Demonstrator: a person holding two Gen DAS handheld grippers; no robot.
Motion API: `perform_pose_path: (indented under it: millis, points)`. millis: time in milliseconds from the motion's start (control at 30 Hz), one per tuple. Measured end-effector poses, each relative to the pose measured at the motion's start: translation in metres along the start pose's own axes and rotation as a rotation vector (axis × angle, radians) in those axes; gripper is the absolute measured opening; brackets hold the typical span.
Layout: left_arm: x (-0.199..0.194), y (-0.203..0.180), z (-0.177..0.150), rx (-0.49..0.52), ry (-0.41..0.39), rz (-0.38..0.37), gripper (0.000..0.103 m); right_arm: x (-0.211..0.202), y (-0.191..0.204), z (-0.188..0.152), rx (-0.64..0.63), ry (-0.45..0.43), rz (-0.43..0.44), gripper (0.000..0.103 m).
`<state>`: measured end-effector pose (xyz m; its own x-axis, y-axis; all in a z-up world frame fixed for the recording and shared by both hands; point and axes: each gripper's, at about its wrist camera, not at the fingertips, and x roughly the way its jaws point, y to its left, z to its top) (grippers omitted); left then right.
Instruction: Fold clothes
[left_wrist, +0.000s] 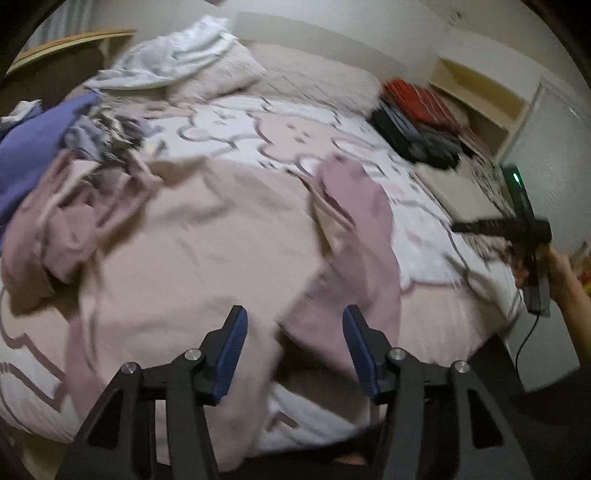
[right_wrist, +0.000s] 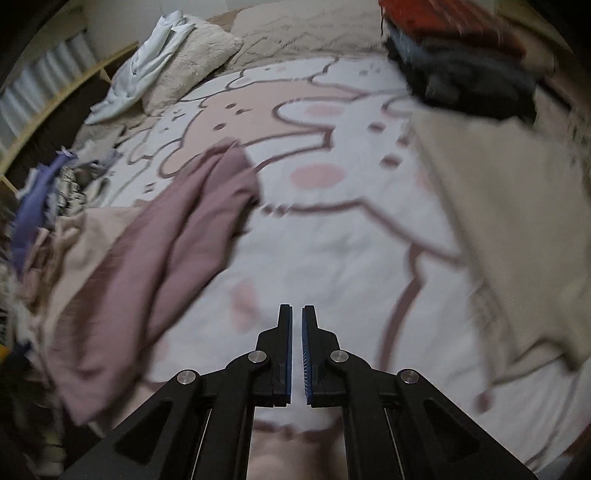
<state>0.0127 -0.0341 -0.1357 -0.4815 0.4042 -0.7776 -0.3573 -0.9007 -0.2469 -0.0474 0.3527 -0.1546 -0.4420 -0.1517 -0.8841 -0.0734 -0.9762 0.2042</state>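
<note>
On the bed (left_wrist: 288, 122), the pink garment (left_wrist: 207, 229) is shown spread at six o'clock beneath the left hand-held gripper (left_wrist: 293, 349), held apart and empty, while the right hand-held gripper (right_wrist: 297, 332) is pressed together, empty; edges should be aligned before creasing.

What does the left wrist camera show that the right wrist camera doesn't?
Only the left wrist view shows the right hand-held gripper from outside, gripped by a hand at the bed's right edge, and the open left hand-held gripper over the pale pink garment.

Only the right wrist view shows the right hand-held gripper's jaws closed on nothing, above the bedspread.

Both show the mauve garment, the stack of folded clothes, the purple item and the pillow.
</note>
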Motion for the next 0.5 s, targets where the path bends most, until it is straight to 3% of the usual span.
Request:
perform_pose_path:
  millis: [167,300,400,467,500]
  points:
    - [0.017,-0.008,-0.016,-0.015,0.083,-0.037,0.053,0.042,0.005,-0.022,0.112,0.085,0.075,0.004]
    - [0.030,0.001,-0.018,-0.089,0.110,-0.067,0.053,0.052,-0.010,-0.042,0.246,0.021,0.167,0.005]
    - [0.037,0.010,-0.011,-0.157,0.103,-0.111,0.053,0.049,-0.018,-0.047,0.238,0.020,0.235,0.004]
    - [0.040,0.011,-0.005,-0.176,0.092,-0.147,0.045,0.048,-0.011,-0.048,0.162,0.036,0.215,0.004]
    - [0.041,0.010,-0.002,-0.176,0.092,-0.160,0.036,0.047,-0.007,-0.048,0.125,0.044,0.205,0.004]
